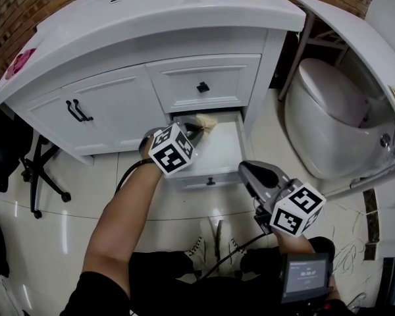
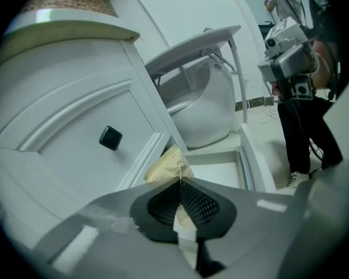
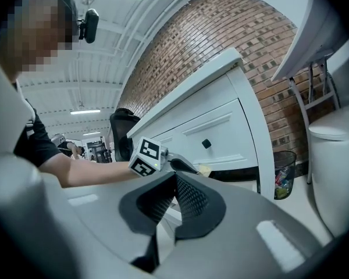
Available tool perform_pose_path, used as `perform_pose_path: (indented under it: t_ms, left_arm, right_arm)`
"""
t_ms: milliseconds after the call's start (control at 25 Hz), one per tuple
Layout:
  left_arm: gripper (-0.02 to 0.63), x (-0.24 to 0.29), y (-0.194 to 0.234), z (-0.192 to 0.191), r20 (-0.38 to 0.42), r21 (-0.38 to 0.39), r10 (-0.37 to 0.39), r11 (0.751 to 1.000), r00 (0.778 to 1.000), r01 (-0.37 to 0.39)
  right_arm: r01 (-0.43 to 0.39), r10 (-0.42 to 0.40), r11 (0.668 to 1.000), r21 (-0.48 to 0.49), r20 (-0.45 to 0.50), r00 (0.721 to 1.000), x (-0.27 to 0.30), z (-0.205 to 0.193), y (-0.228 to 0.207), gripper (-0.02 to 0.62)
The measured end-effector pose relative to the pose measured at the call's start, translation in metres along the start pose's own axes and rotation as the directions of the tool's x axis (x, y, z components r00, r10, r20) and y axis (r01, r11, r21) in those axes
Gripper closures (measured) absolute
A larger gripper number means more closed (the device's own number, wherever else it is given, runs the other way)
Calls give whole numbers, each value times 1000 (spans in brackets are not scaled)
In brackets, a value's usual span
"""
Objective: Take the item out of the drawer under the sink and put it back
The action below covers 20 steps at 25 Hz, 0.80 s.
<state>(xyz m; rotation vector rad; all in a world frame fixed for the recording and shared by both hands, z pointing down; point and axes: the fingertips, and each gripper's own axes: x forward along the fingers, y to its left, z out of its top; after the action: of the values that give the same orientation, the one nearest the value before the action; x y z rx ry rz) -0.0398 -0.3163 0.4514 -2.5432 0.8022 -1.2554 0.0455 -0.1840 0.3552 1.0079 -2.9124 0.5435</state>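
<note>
The lower drawer (image 1: 221,151) under the sink stands pulled open. My left gripper (image 1: 196,130) hovers over its back left corner, shut on a pale yellow packet (image 1: 207,122). In the left gripper view the packet (image 2: 168,166) sticks out past the closed jaws (image 2: 180,182), with the white drawer (image 2: 224,168) just beyond. My right gripper (image 1: 251,174) hangs in front of the drawer at the lower right, shut and holding nothing. The right gripper view shows its pads (image 3: 189,199) pressed together, and farther off the left gripper (image 3: 180,166) with the packet (image 3: 205,170).
Above the open drawer is a shut drawer with a black knob (image 1: 203,87); cabinet doors with black handles (image 1: 78,110) lie to the left. A toilet (image 1: 329,110) stands close on the right under a white panel (image 1: 355,38). A chair base (image 1: 39,176) is at the left, a waste bin (image 3: 284,174) beside the cabinet.
</note>
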Motion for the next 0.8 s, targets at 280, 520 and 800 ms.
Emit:
perform_pose_path:
  t_ms: [280, 520, 800]
  left_arm:
    - [600, -88, -27, 19, 214, -190, 137, 977, 967, -96]
    - [599, -145, -49, 18, 346, -389, 239, 916, 907, -93]
    - [600, -167, -80, 5, 391, -495, 262, 868, 882, -39]
  right_arm:
    - [-7, 7, 1000, -14, 8, 1000, -4, 10, 11, 588]
    - [-14, 14, 1000, -18, 5, 1000, -6, 9, 24, 588]
    - [-13, 13, 1000, -14, -3, 1000, -8, 3, 33, 588]
